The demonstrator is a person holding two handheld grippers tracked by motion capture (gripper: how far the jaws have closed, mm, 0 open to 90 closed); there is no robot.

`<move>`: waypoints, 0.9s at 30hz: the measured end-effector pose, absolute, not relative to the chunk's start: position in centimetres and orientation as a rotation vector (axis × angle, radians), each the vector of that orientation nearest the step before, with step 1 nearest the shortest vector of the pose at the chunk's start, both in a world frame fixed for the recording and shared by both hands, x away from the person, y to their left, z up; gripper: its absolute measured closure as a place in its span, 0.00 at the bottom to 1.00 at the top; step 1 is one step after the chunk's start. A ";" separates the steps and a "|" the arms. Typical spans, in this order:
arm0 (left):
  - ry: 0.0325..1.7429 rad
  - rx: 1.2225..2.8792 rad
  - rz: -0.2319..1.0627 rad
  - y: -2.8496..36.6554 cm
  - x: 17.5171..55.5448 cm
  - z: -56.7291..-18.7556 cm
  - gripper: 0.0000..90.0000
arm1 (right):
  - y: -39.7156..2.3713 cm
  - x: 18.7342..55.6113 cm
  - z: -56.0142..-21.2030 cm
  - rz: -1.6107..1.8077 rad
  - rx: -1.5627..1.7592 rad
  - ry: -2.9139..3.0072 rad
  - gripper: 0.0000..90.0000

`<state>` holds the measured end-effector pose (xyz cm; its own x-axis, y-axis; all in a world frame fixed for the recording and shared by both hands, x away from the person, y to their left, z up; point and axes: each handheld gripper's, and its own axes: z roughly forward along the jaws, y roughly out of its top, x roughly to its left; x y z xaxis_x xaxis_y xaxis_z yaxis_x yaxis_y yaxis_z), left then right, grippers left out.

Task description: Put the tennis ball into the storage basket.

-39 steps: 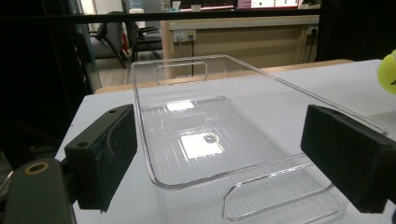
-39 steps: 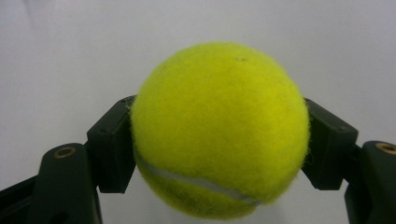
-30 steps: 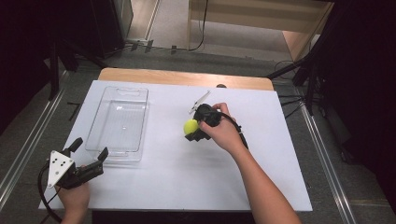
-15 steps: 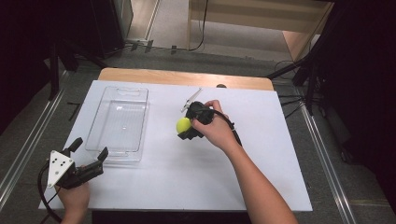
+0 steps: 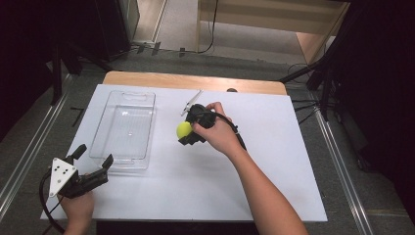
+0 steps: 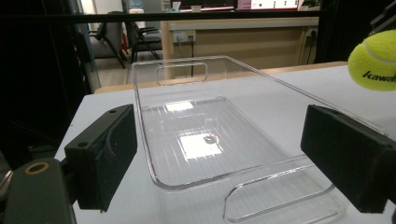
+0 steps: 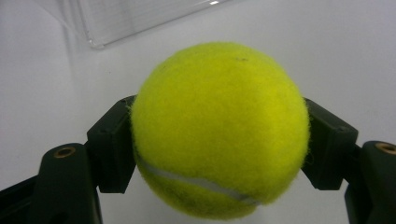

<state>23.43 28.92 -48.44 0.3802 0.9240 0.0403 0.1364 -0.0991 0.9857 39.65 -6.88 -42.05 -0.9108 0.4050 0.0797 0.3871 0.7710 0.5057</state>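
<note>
Above the white table [image 5: 274, 161], the right gripper [image 5: 188, 131] clamps the tennis ball [image 5: 184, 129] across its middle, just beside the clear tray [image 5: 147, 128], likely its destination; the left gripper [image 5: 93, 157] waits wide open and empty at the tray's near end.

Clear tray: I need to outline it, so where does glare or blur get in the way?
Left gripper view: bright lamp reflections sit on the clear tray's ribbed floor, rim crisp. High view: small glint, edges faint against the white table. Right gripper view: tray corner soft behind the sharp tennis ball.
</note>
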 end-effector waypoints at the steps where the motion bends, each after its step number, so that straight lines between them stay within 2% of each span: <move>1: 0.988 1.531 0.890 28.9 23.4 -48.4 0.13 | -6.8 39.6 -42.0 0.824 0.648 2.935 0.26; 27: 0.983 1.525 0.887 28.9 23.4 -48.4 0.13 | -3.2 40.0 -40.8 0.860 0.568 2.937 0.26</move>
